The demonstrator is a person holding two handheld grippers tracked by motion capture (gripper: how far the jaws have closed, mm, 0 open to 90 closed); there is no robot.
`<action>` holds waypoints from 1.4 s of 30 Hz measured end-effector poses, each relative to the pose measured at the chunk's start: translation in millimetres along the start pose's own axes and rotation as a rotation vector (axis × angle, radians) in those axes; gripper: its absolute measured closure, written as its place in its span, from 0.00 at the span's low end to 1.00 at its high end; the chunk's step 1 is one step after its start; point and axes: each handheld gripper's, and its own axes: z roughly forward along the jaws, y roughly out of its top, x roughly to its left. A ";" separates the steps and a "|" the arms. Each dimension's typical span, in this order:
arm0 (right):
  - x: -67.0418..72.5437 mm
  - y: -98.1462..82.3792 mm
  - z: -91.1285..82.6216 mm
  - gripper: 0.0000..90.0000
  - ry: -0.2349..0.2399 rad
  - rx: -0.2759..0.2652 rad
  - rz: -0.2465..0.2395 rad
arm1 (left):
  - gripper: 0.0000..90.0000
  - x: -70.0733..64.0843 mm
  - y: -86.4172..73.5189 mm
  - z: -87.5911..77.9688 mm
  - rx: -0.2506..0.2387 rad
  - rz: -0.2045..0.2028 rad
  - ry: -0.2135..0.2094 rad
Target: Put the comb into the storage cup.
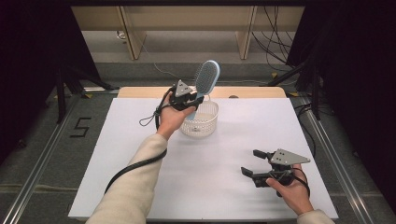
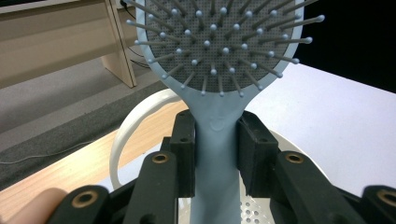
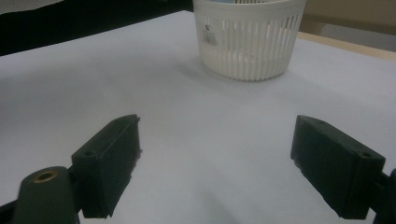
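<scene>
A light blue hairbrush (image 1: 206, 78) with a grey bristle pad stands nearly upright over a white slotted basket (image 1: 204, 125). My left gripper (image 1: 190, 101) is shut on its handle (image 2: 215, 154), the brush head (image 2: 219, 42) rising above the jaws. The handle's lower end reaches down into the basket (image 2: 261, 210). My right gripper (image 1: 253, 162) rests low at the table's front right, open with nothing between its pads (image 3: 116, 158). It faces the basket (image 3: 250, 42), which is farther back.
The white table sheet (image 1: 219, 158) covers most of the wooden table (image 1: 140, 92). Black cables trail from both grippers. Dark curtains and stands flank the table, and wooden furniture legs stand beyond its far edge.
</scene>
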 end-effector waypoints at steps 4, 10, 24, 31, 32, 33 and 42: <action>-0.2 -0.1 0.1 0.18 0.000 -0.002 -0.003 | 0.78 -0.2 0.0 0.4 -0.003 0.006 -0.002; -0.3 -0.1 0.1 0.18 -0.001 -0.003 -0.004 | 0.78 -0.1 -1.1 1.2 -0.005 0.010 -0.005; -0.1 -0.1 0.0 0.18 0.000 -0.004 -0.001 | 0.78 0.9 -7.1 3.9 0.005 0.010 -0.004; 0.2 0.0 -0.3 0.18 0.000 -0.003 0.001 | 0.78 0.7 -8.8 5.1 0.010 0.010 -0.006; 0.2 0.1 -0.3 0.18 -0.001 -0.002 0.001 | 0.78 0.6 -9.0 5.3 0.010 0.008 -0.006; 0.2 0.1 -0.4 0.18 -0.001 -0.002 0.001 | 0.78 0.5 -9.2 5.5 0.011 0.009 -0.006; -0.1 -0.1 -0.1 0.18 0.001 -0.003 0.000 | 0.78 0.8 -10.9 6.7 0.011 0.011 -0.010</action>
